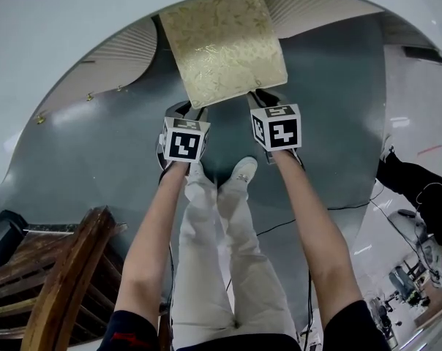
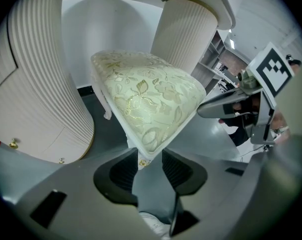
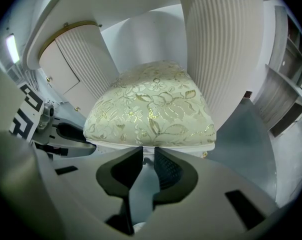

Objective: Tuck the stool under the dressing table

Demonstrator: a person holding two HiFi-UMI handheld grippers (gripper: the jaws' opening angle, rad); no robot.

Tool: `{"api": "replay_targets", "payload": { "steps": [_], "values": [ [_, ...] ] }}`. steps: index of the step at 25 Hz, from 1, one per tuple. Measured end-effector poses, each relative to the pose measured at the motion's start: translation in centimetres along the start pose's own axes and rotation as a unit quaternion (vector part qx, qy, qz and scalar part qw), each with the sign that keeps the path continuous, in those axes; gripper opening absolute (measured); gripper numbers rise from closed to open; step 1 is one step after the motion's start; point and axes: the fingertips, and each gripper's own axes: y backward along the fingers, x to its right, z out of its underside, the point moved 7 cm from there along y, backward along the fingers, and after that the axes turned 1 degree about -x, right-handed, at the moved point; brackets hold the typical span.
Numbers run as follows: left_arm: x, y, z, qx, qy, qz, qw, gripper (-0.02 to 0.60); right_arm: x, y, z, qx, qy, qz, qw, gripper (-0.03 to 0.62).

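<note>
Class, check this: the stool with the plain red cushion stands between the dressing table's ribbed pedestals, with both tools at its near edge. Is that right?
No. The stool has a cream cushion with a gold floral pattern, not a plain red one; the right gripper view shows it. The rest holds.

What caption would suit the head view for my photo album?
Left claw and right claw grip the near edge of the floral stool before the white dressing table.

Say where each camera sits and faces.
Head view: on the person's head, facing steeply down at the cream floral-cushioned stool; forearms, legs show.
Left gripper view: on the left hand-held gripper, facing the stool's corner; its jaws show.
Right gripper view: on the right hand-held gripper, facing the stool's edge; jaws show.
All share the stool.
</note>
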Motion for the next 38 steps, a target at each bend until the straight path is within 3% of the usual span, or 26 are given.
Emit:
{"api": "replay_targets", "payload": {
  "steps": [38],
  "values": [
    [-2.8,-1.4,-3.8,0.015,-0.009,-0.016,0.9997,0.181,0.9,-2.3,-4.4,0.01,0.045,0.027,0.999,0.057]
  ]
}}
